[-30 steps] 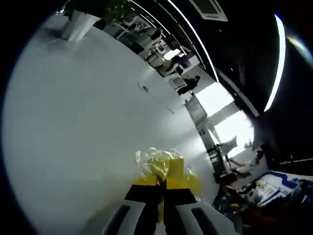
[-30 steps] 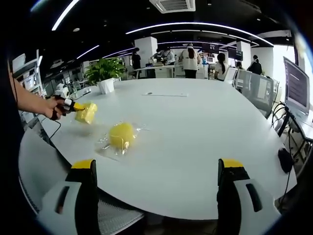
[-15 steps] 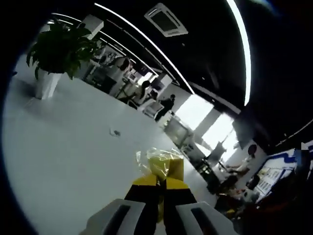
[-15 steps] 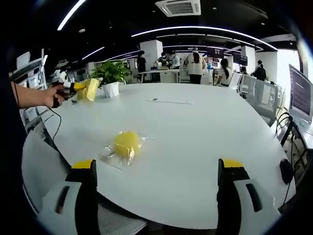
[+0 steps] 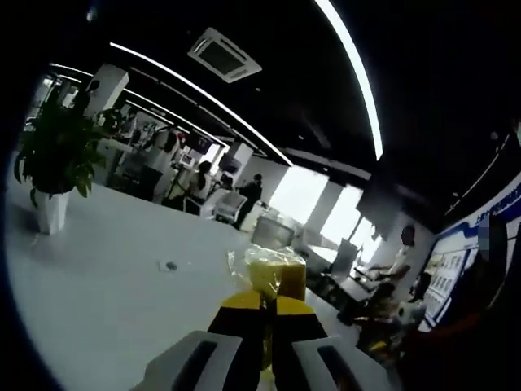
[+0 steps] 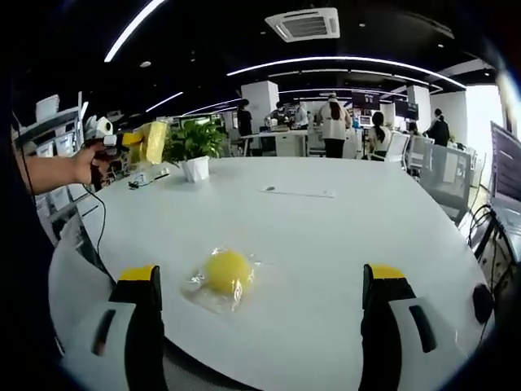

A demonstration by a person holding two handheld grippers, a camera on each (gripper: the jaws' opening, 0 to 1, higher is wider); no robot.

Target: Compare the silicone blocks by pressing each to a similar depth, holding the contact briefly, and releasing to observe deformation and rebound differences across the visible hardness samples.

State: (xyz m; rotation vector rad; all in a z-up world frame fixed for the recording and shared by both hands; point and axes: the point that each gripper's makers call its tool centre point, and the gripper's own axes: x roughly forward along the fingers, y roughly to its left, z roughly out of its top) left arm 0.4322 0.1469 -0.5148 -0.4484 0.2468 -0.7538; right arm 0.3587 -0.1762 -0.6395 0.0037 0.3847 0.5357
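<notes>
At nine o'clock in the right gripper view, your left gripper (image 6: 122, 141) is clenching a wrapped yellow block (image 5: 275, 273) in its jaws, lifting it clear of the desk (image 6: 350, 228). A round yellow sample (image 6: 227, 271) is lying bagged at six o'clock, between your right gripper's (image 6: 264, 305) wide-parted jaws, awaiting its press.

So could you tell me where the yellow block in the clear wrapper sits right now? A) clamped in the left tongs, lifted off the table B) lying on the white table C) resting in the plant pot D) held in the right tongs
A: the left tongs are shut on the wrapped yellow block, which the right gripper view shows raised above the white table.
</notes>
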